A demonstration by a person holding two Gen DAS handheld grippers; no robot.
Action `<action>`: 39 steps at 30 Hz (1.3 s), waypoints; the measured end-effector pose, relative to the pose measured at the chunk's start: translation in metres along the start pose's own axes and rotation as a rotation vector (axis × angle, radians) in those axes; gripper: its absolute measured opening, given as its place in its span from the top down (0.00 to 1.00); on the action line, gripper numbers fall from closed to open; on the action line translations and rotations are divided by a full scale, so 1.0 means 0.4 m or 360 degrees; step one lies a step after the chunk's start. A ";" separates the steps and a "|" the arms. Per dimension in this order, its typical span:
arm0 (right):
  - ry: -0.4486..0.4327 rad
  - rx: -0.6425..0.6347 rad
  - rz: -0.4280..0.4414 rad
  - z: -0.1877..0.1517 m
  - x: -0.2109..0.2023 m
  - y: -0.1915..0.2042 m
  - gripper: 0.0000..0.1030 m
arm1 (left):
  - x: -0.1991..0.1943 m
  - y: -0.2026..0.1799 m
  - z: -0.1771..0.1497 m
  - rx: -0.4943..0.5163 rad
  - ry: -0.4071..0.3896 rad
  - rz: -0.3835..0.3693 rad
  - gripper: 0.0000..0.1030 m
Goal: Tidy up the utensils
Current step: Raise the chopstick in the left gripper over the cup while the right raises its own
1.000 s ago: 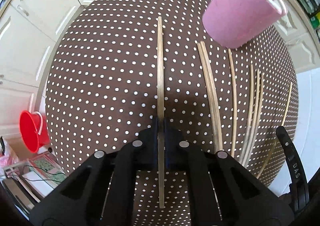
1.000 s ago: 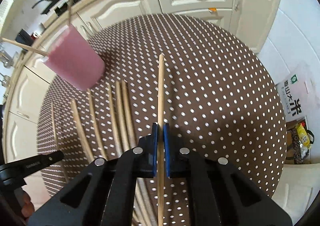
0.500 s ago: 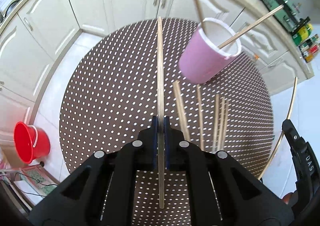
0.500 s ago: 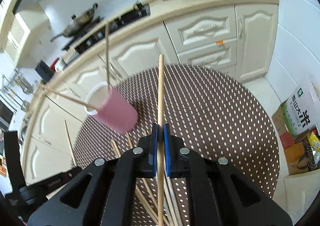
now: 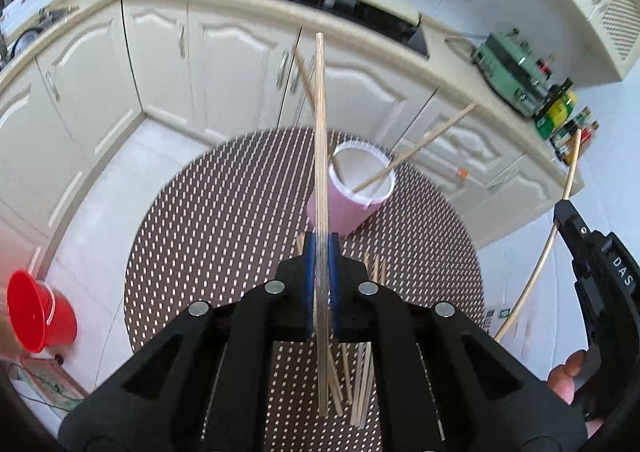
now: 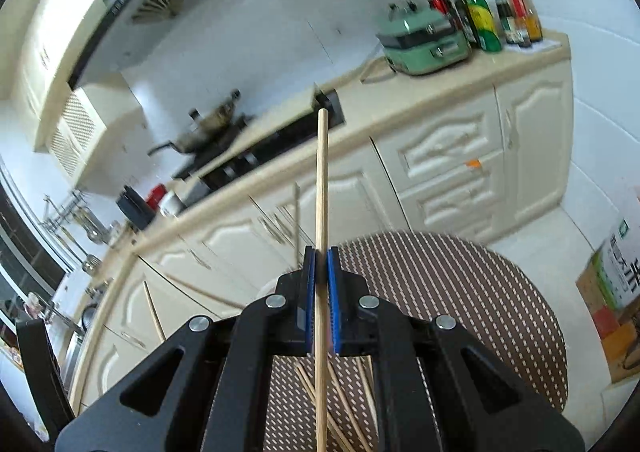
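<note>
The left gripper (image 5: 320, 248) is clamped on a flat bamboo chopstick (image 5: 320, 123), its long axis running straight ahead between the blue ribbed pads. The right gripper (image 6: 321, 256), marked "DAS" on its side, pinches a rounder wooden chopstick (image 6: 322, 179) the same way. More chopsticks (image 5: 366, 384) lie near the round dotted table's (image 5: 208, 236) near edge; the pink cup (image 5: 352, 203), holding two sticks, stands toward its far edge.
</note>
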State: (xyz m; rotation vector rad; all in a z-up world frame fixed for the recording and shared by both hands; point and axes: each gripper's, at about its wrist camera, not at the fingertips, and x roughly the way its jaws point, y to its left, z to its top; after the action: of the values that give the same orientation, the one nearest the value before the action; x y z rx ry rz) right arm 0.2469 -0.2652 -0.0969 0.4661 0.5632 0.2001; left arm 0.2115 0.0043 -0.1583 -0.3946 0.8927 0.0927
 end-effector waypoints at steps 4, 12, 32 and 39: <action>-0.0098 -0.0022 0.0070 0.049 -0.016 0.038 0.95 | -0.036 -0.017 0.043 0.0008 -0.0113 -0.0035 0.94; -0.0236 -0.0097 0.0180 0.128 -0.024 0.104 0.95 | -0.088 -0.072 0.133 0.0020 -0.0303 -0.0091 0.94; -0.0239 -0.0234 0.0340 0.208 0.174 0.146 0.95 | -0.029 -0.192 0.319 0.0216 -0.0468 -0.0225 0.94; -0.0154 -0.0245 0.0361 0.141 0.306 0.119 0.95 | 0.115 -0.159 0.337 0.0224 -0.0423 -0.0214 0.94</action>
State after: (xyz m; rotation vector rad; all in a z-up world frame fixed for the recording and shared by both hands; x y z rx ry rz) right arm 0.3771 -0.2067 -0.0891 0.3875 0.3960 0.4323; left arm 0.3553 -0.0083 -0.0994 -0.3015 0.6045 -0.0409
